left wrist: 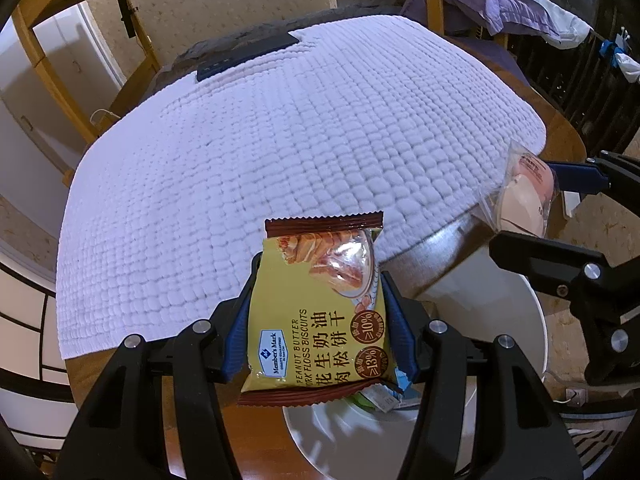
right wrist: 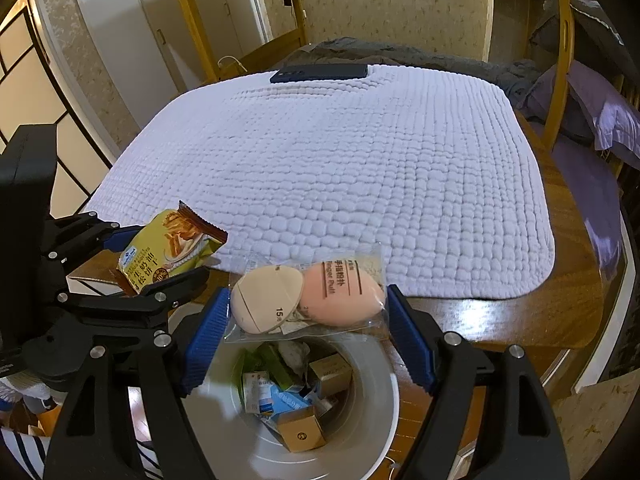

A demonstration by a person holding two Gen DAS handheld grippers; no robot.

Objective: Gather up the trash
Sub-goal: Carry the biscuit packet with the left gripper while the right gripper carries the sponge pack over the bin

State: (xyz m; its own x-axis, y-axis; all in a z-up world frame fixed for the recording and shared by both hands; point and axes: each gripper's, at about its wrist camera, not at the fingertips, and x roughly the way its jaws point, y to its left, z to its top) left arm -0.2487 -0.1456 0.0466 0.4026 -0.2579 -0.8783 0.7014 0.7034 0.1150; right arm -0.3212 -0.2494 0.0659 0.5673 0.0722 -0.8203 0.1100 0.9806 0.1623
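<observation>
My left gripper [left wrist: 316, 312] is shut on a yellow biscuit packet [left wrist: 316, 312] with brown ends, held above the near edge of the white mat [left wrist: 280, 128]. The same packet [right wrist: 168, 248] and left gripper [right wrist: 160, 256] show at the left of the right wrist view. My right gripper [right wrist: 306, 312] is shut on a clear bag of finger puffs [right wrist: 308, 296], one beige and one pink, held over the white bin [right wrist: 372, 432]. That bag [left wrist: 520, 196] and the right gripper [left wrist: 536, 204] appear at the right of the left wrist view. The bin [left wrist: 536, 332] holds several small boxes and wrappers.
The mat covers a round wooden table [right wrist: 568, 280]. A dark phone [right wrist: 320, 73] lies at the mat's far edge. A wooden bunk frame [right wrist: 564, 40] with purple bedding stands at the right, white cupboard doors [right wrist: 120, 40] at the far left.
</observation>
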